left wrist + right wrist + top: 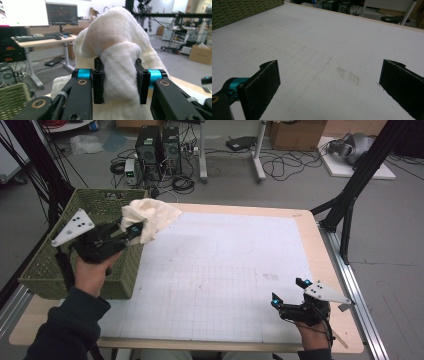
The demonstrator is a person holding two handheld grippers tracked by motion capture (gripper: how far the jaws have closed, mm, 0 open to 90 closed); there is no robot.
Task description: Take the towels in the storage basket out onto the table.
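A: We have the cream cloth pinched in the left gripper, lifted beside the green basket.
B: Right gripper spread, empty. We judge the laying-out on the mat not yet done.

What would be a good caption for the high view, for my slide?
Left claw holds a cream cloth beside a green basket; right claw rests open on the white mat.
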